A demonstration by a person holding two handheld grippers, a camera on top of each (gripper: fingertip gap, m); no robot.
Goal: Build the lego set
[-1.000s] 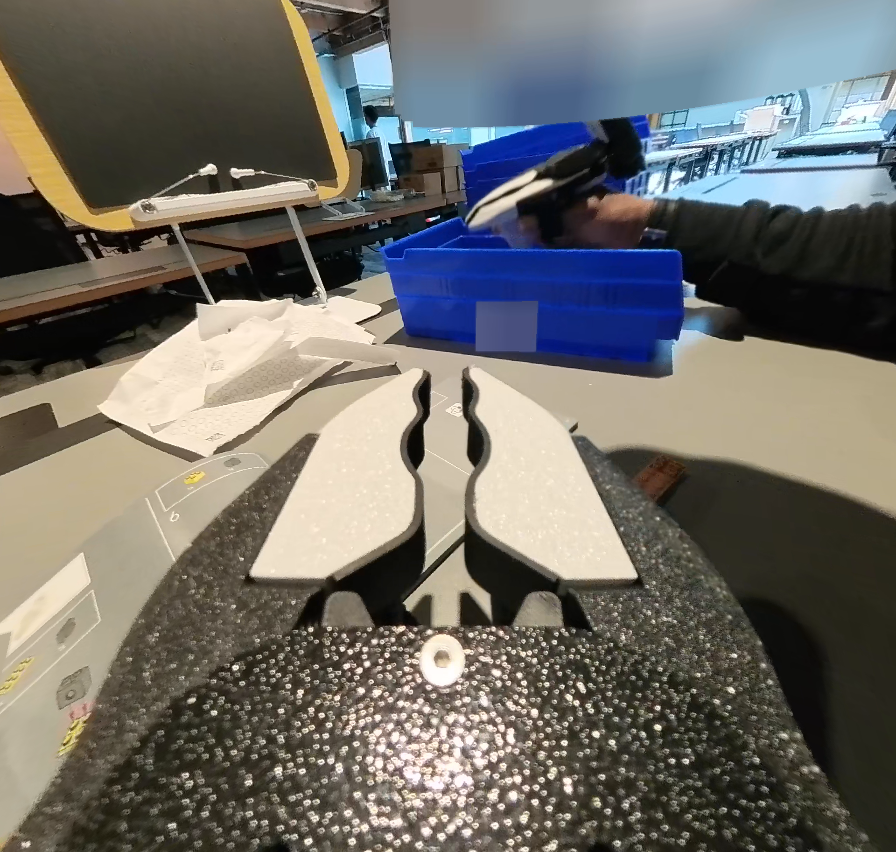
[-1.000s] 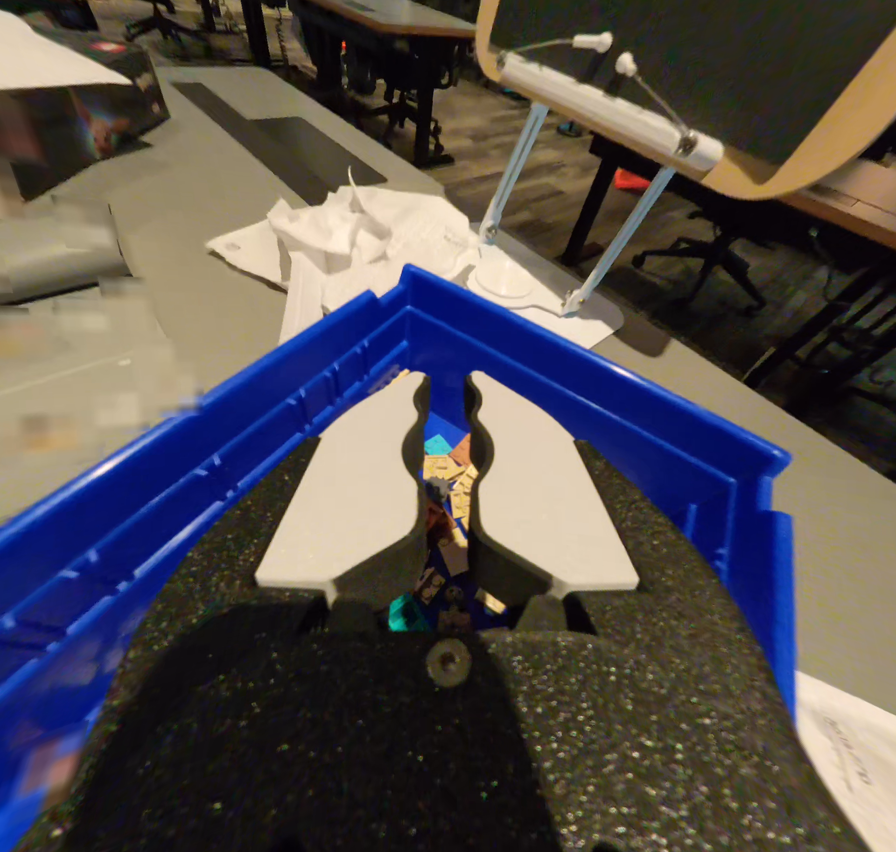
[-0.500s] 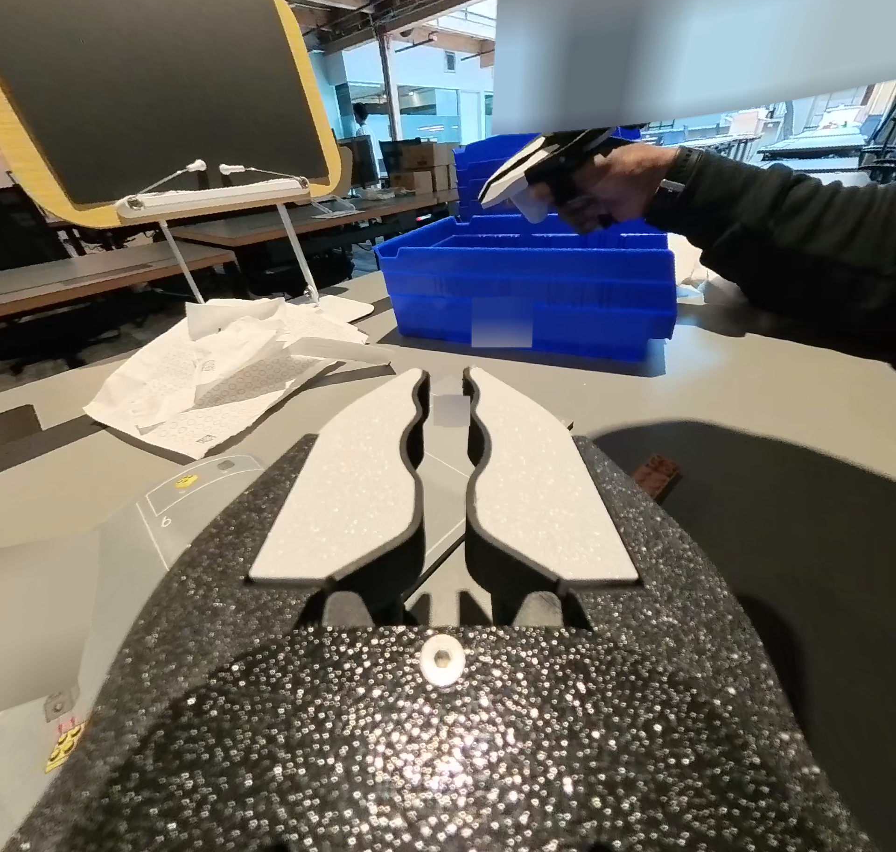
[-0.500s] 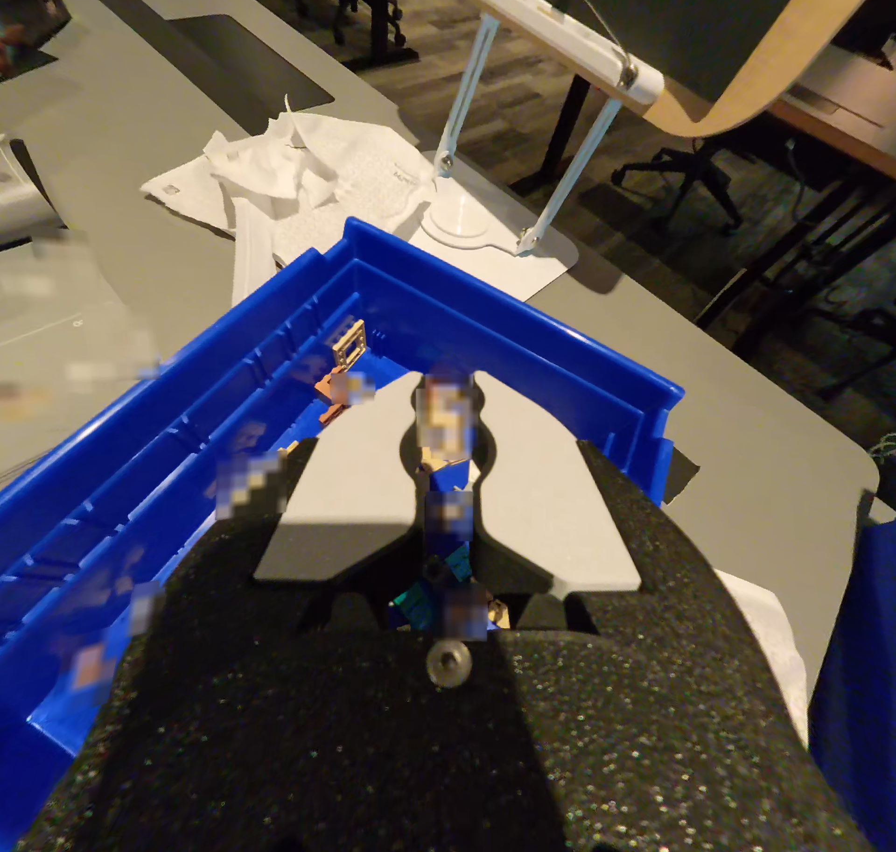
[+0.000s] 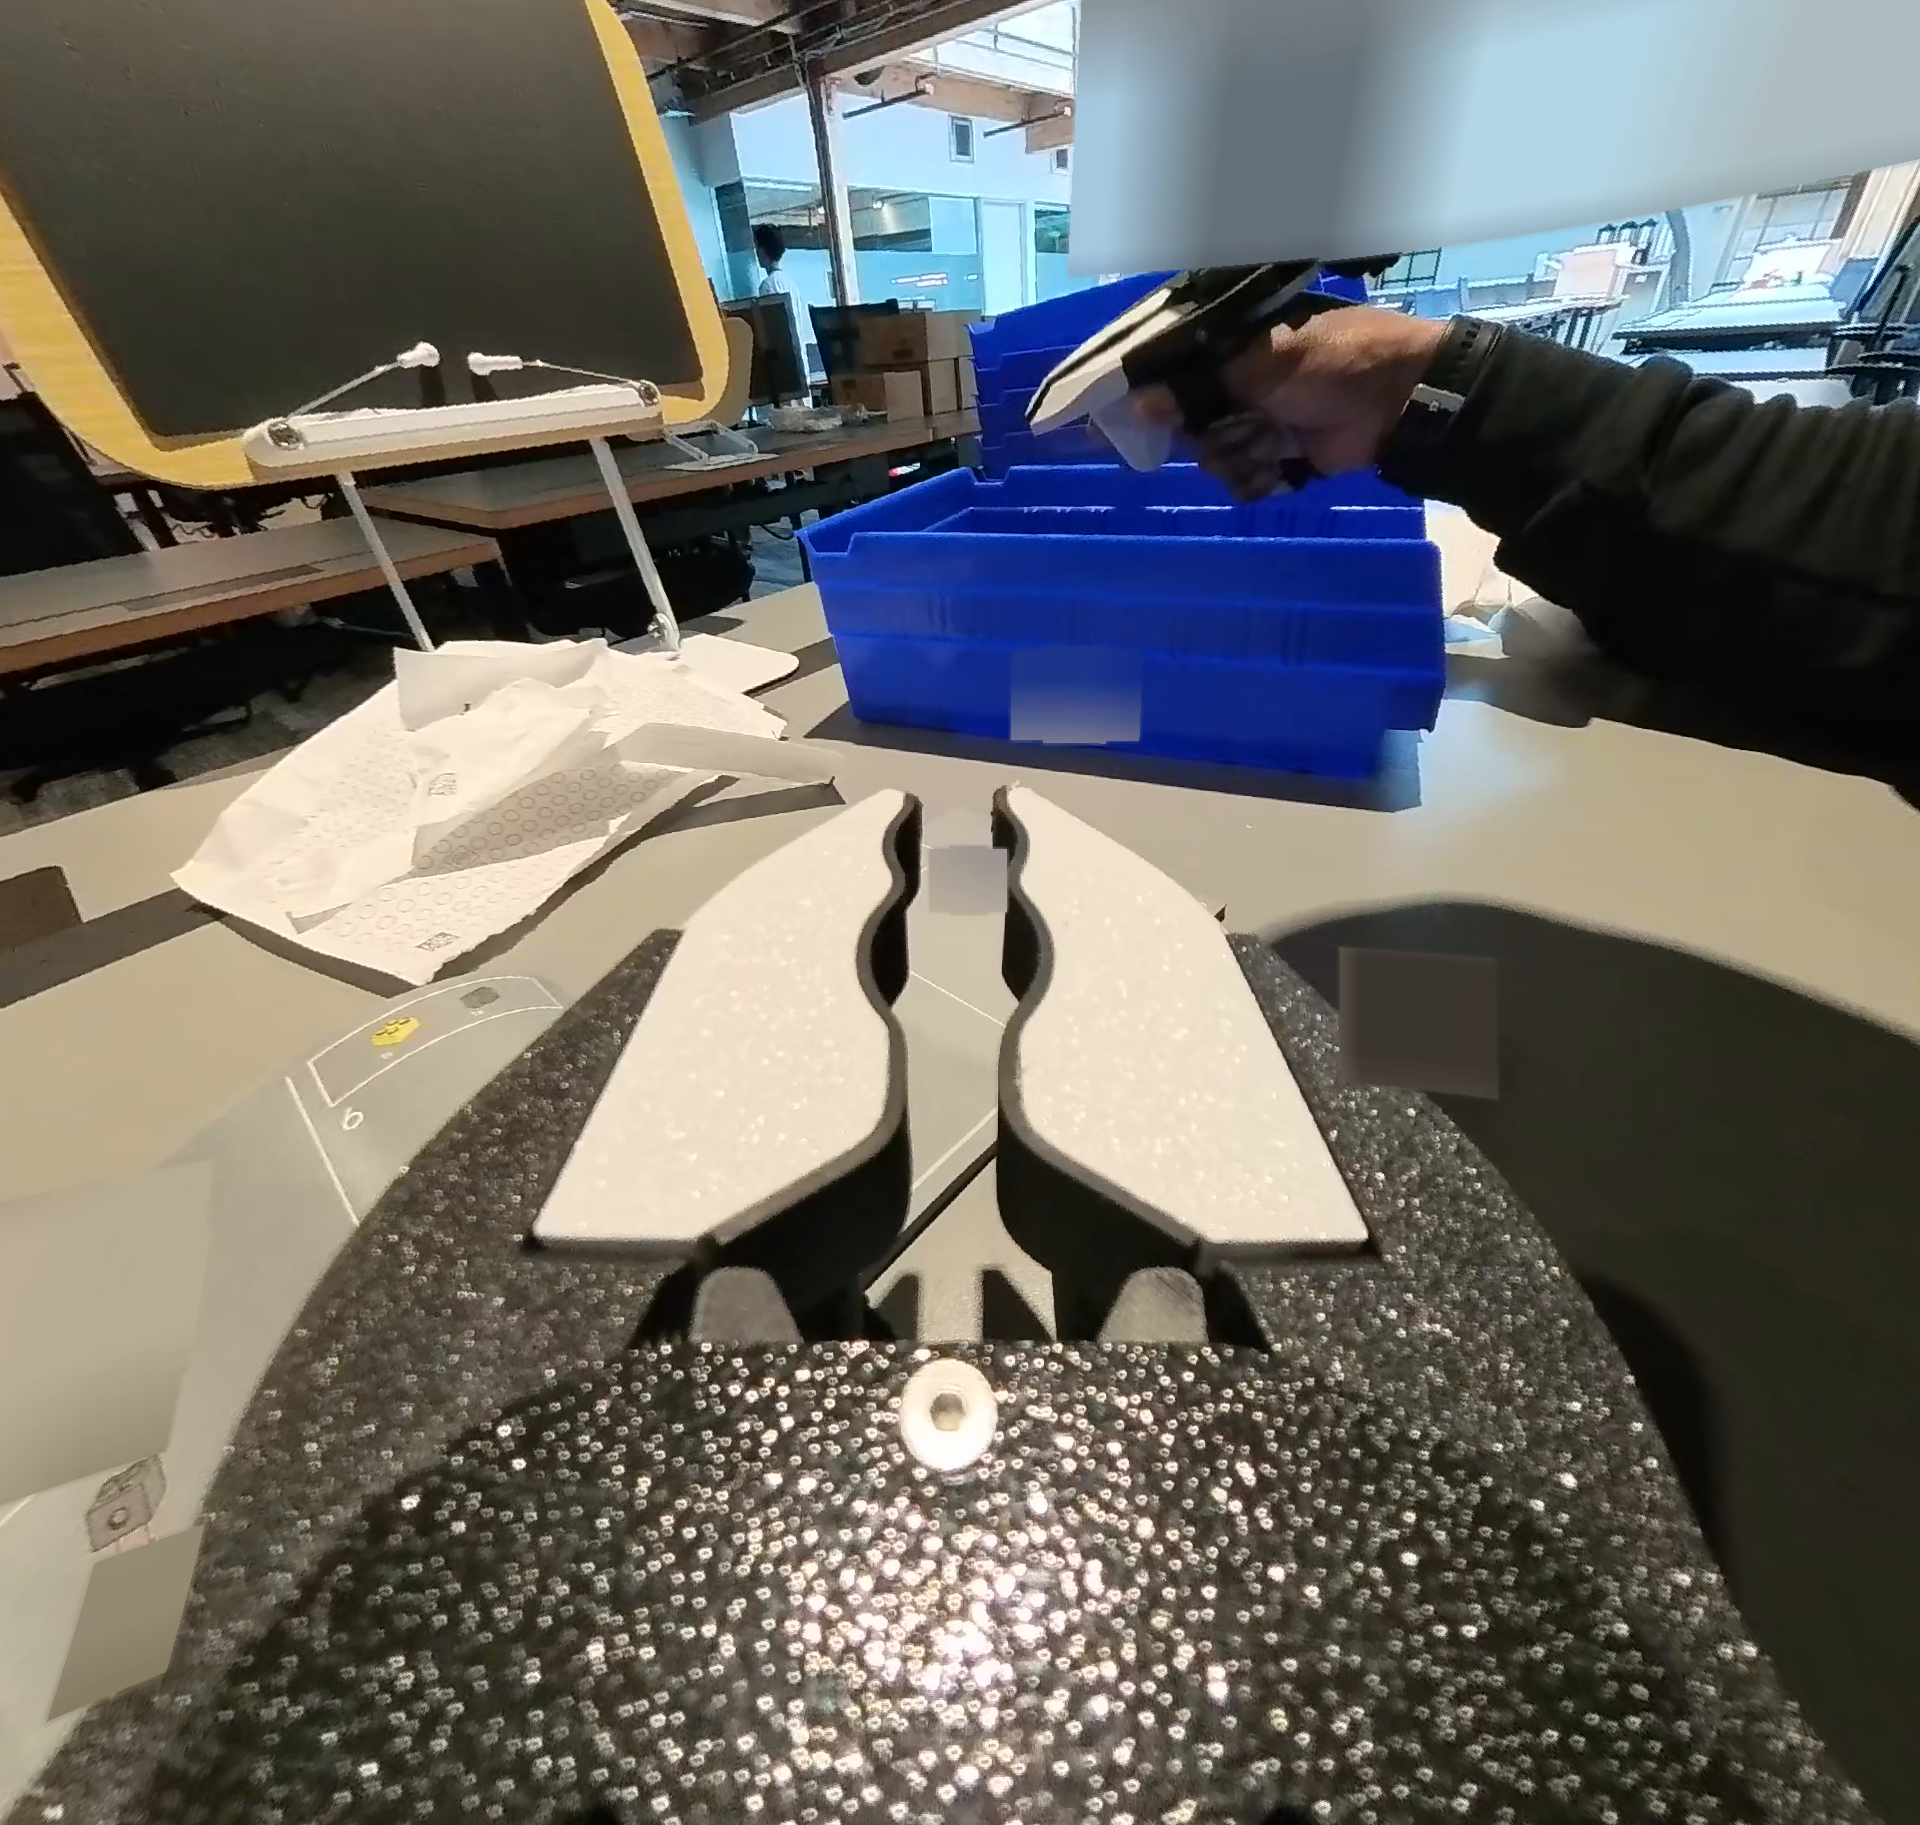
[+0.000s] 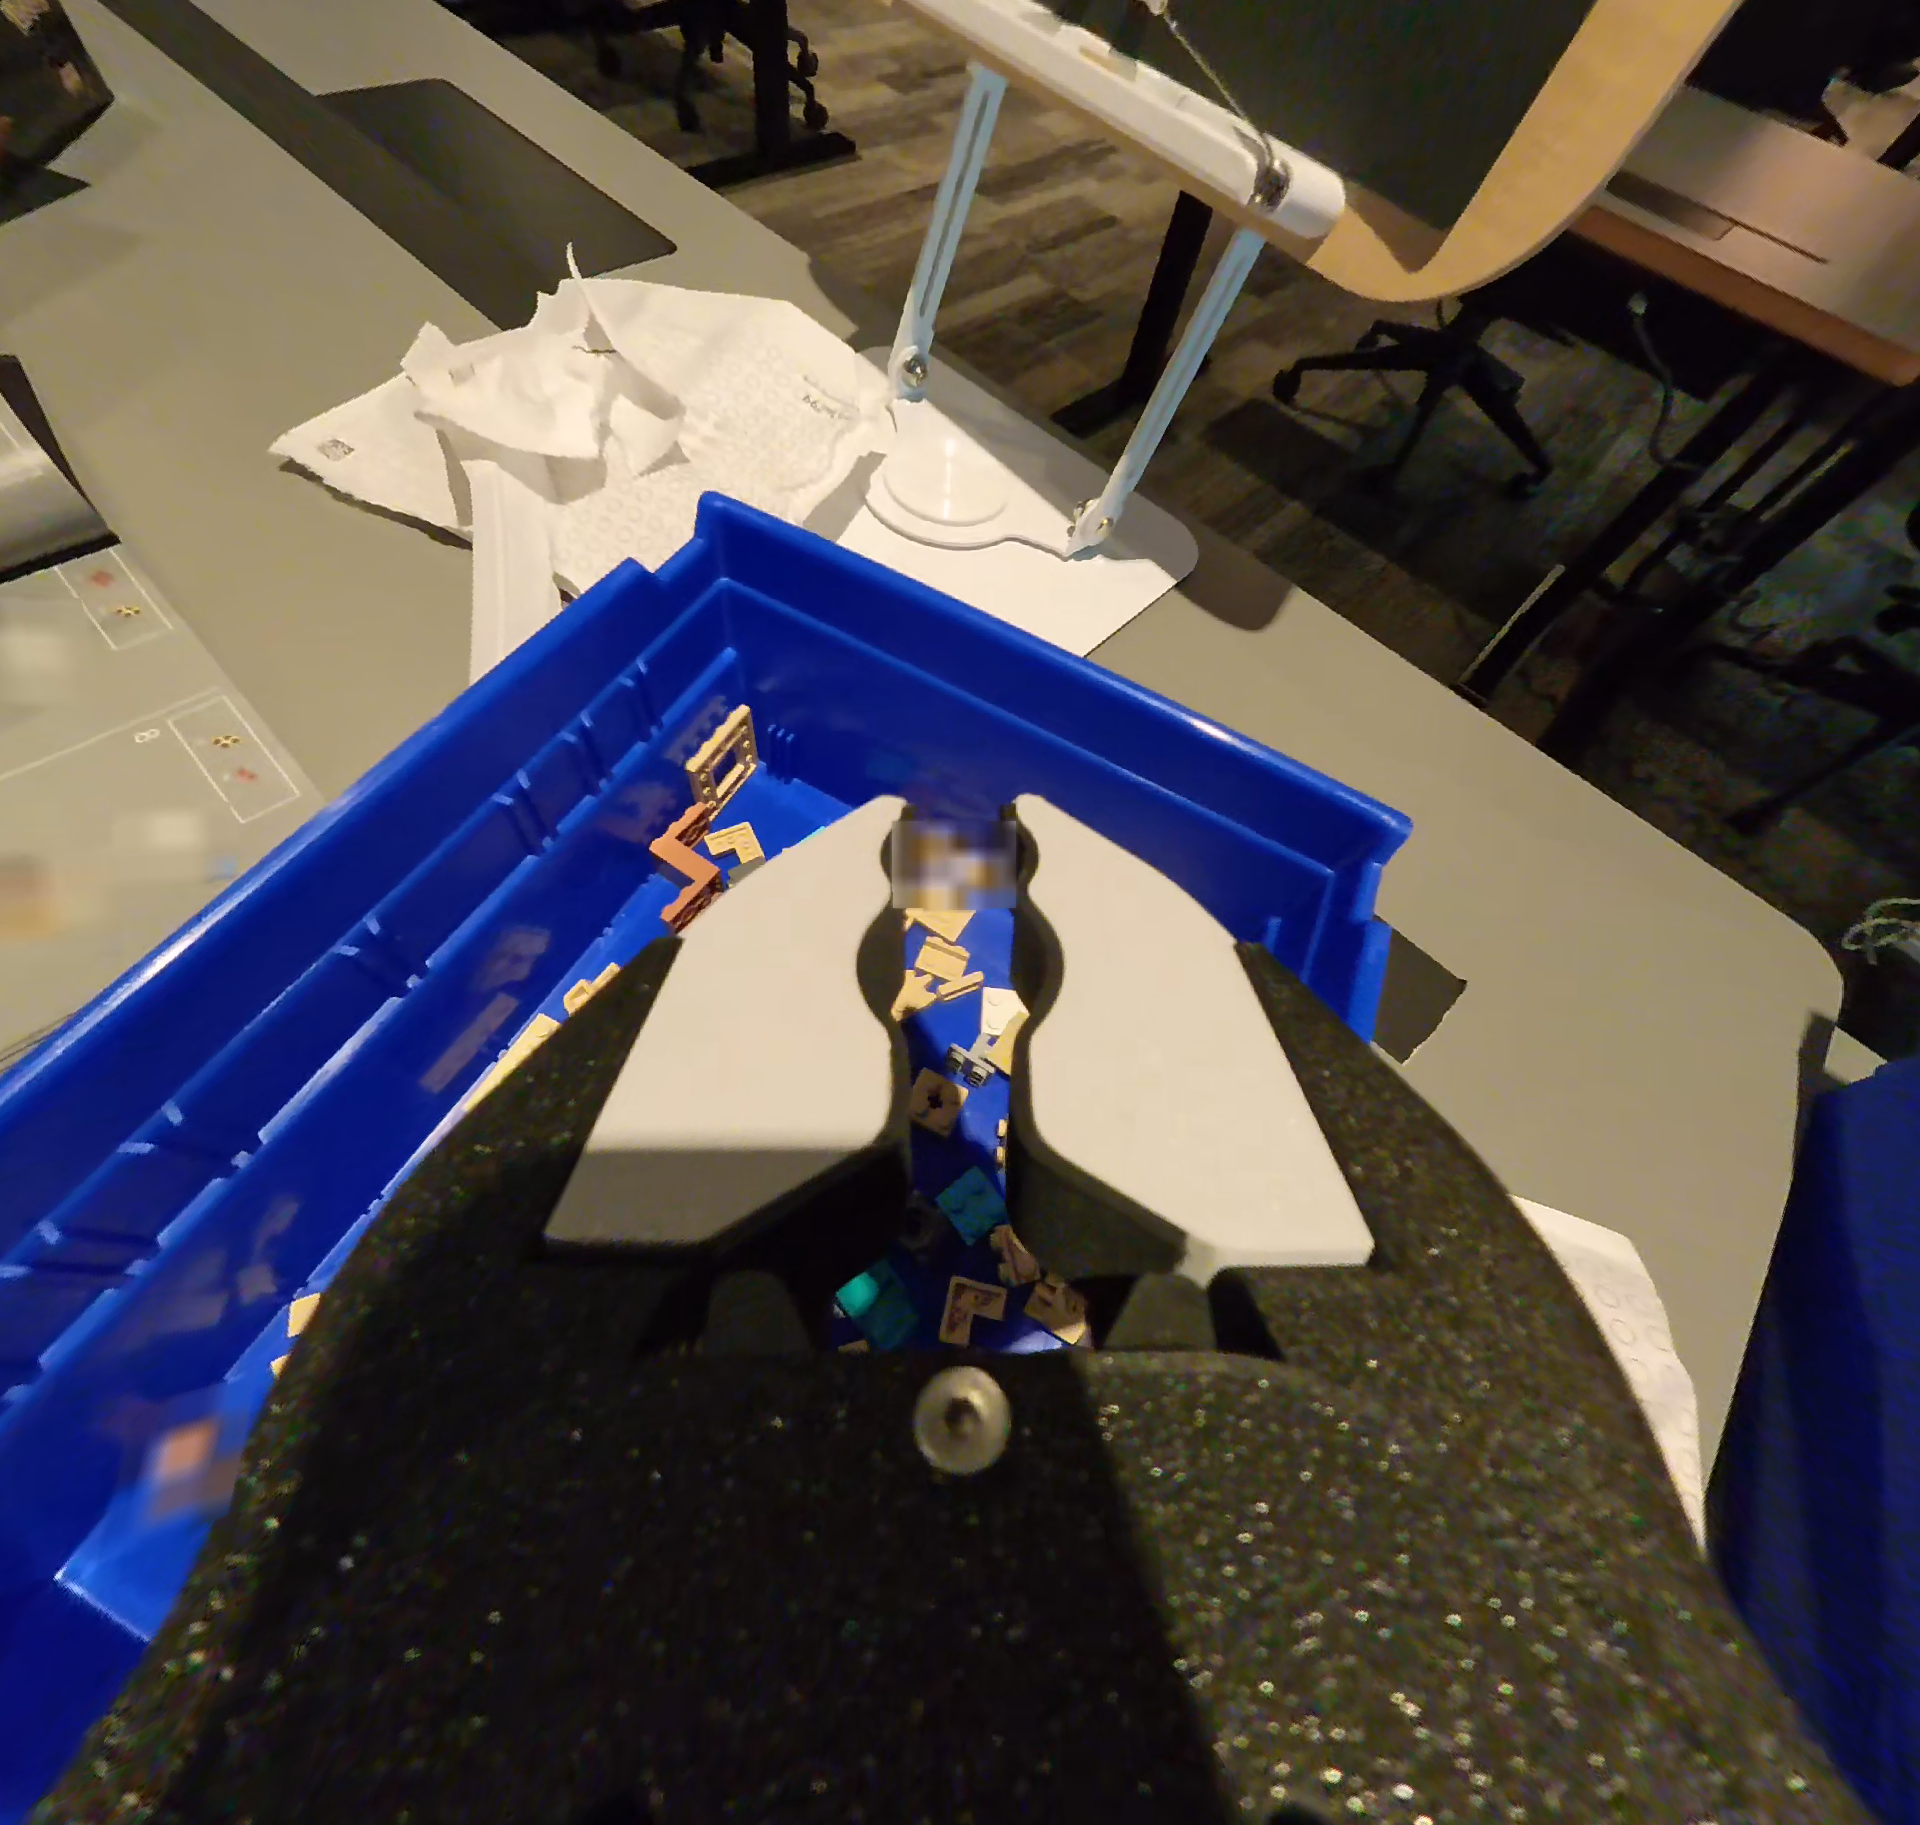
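My left gripper [image 5: 956, 835] hovers low over a grey instruction sheet [image 5: 416, 1079] on the table, its jaws a narrow gap apart and empty. My right gripper [image 6: 956, 825] hangs above the blue bin [image 6: 1039, 674], its jaws also a narrow gap apart; a mosaic patch covers the space between its tips. The bin holds several small lego pieces: a tan frame piece [image 6: 722, 762], a brown piece [image 6: 686, 861], tan plates [image 6: 940, 965] and a teal piece [image 6: 878, 1297]. In the left wrist view a hand holds the right gripper [image 5: 1091, 399] above the bin [image 5: 1122, 632].
Crumpled white paper bags [image 5: 499, 809] lie left of the bin, also in the right wrist view [image 6: 623, 425]. A white stand [image 6: 1039, 528] holding a dark board [image 5: 312, 144] stands behind them. A second blue bin [image 6: 1829, 1360] is at the right. A dark sleeve [image 5: 1714, 528] reaches over the table. My right fingertips sit around 35 cm from my left ones.
My right gripper has risen out of the blue bin and now looks down into it from higher up. My left gripper has stayed nearly still.
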